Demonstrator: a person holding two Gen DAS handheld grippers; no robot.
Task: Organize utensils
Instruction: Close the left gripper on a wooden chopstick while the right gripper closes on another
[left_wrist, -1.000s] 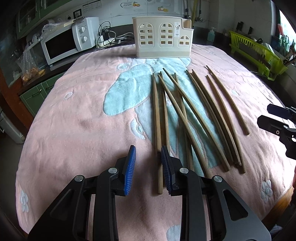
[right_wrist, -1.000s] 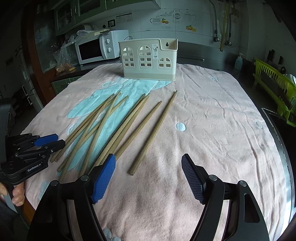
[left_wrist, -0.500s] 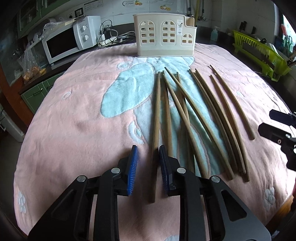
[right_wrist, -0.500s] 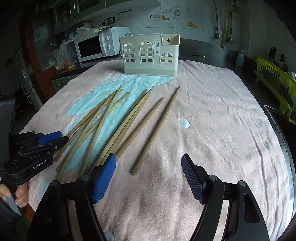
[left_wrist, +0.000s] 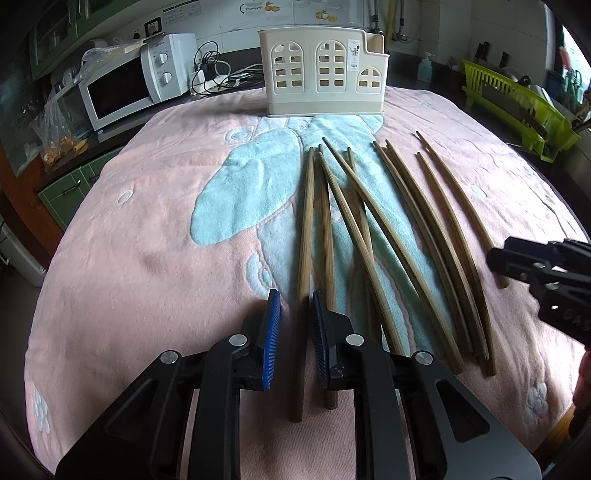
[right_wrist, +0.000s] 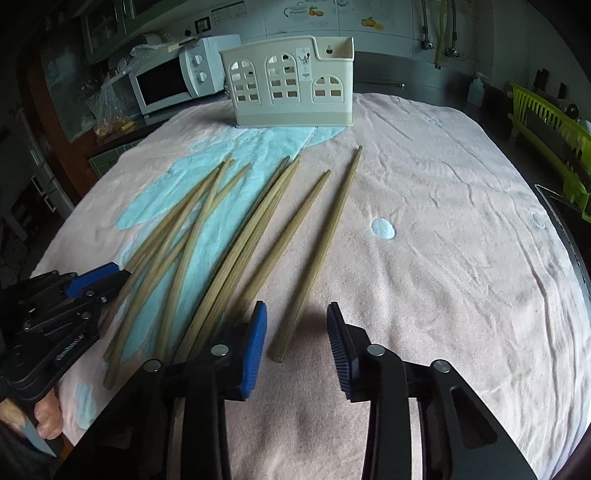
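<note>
Here the left tool (left_wrist: 294, 325), slightly parted, straddles 1 chopstick (left_wrist: 306, 236); the right tool (right_wrist: 296, 341) gapes wide.

Leftmost chopstick (left_wrist: 305, 236) between hand-held gripper (left_wrist: 295, 332) pads

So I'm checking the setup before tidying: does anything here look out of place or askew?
Yes: the chopsticks lie loose on the pink towel, fanned out and crossing near the left gripper, none in the cream holder. Nothing looks damaged or spilled.
</note>
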